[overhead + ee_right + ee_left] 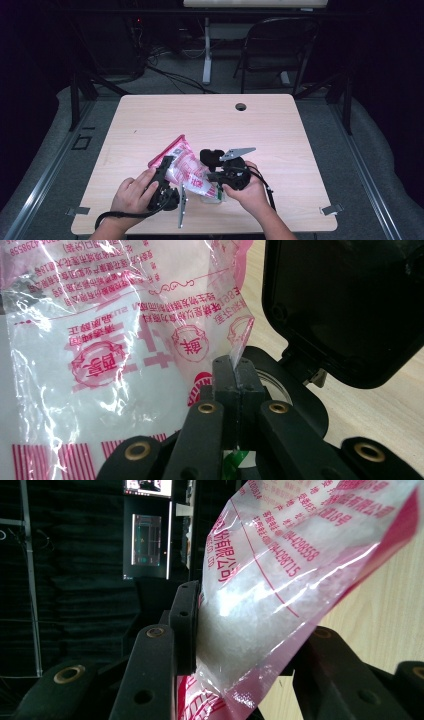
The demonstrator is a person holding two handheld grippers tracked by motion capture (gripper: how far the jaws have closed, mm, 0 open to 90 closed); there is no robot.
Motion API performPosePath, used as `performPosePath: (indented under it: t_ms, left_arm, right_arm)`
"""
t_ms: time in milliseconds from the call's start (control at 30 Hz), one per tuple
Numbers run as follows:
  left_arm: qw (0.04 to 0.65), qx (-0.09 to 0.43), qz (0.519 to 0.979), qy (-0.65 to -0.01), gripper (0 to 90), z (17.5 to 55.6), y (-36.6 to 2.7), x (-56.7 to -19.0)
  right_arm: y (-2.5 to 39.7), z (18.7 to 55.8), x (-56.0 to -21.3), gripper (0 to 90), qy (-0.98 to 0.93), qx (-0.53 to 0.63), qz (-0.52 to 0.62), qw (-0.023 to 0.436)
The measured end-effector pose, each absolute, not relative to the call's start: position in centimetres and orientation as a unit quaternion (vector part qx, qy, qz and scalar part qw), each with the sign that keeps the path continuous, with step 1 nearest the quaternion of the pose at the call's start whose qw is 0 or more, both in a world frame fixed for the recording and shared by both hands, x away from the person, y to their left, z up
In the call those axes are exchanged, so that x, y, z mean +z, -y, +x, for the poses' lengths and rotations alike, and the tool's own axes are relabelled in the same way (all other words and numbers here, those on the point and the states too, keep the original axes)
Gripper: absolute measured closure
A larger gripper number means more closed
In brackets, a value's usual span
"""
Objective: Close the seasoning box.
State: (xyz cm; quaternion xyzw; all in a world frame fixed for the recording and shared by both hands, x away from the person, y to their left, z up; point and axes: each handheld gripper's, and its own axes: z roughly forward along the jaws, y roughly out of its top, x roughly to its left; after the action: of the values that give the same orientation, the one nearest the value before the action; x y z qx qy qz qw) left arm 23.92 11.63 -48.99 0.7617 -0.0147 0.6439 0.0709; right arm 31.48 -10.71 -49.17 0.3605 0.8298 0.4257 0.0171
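Hand-held gripper on the left (164,165) is clenched across the thick, filled body of the plastic bag (184,164), its black pads pressing into the bulge, which looks meant to anchor the weight while the other end is worked. In the left gripper view that bag (270,595) bulges between the jaws, packed with white, grainy crystals. The right hand-held gripper (234,371) is pinched tight on a thin flap of empty film at the bag's edge, jaws fully together with only the clear sheet between them; judged from that, the two grips are set to pull the film apart or tear it open.

On the counter (280,125), the bag lies near the front edge, slanting from about five o'clock toward eleven o'clock, between the two hands. Its film is glossy, crinkled and transparent, printed with pink-red characters, stripes and round seals. The counter is pale, matte wood grain.
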Motion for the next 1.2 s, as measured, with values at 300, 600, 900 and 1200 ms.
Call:
performPosePath:
  t_ms: [300, 600, 900, 1200]
  left_arm:
    - [0.069, 0.644, 0.761, 0.018, 64.5, 23.89, -11.53, -48.82]
    - [0.07, 0.643, 0.762, 0.018, 64.6, 23.88, -11.49, -48.78]
    - [0.071, 0.646, 0.76, 0.02, 64.6, 23.83, -11.44, -48.72]
    - [0.069, 0.647, 0.759, 0.022, 64.6, 23.75, -11.33, -48.64]
  right_arm:
    - [10.71, 31.5, -49.16, 90.0, -0.83, 0.426, 0.359, 0.016]
    - [10.68, 31.5, -49.17, 90.0, -0.829, 0.427, 0.36, 0.016]
    - [10.67, 31.45, -49.15, 90.0, -0.83, 0.426, 0.359, 0.017]
    - [10.68, 31.43, -49.14, 90.0, -0.829, 0.427, 0.36, 0.018]
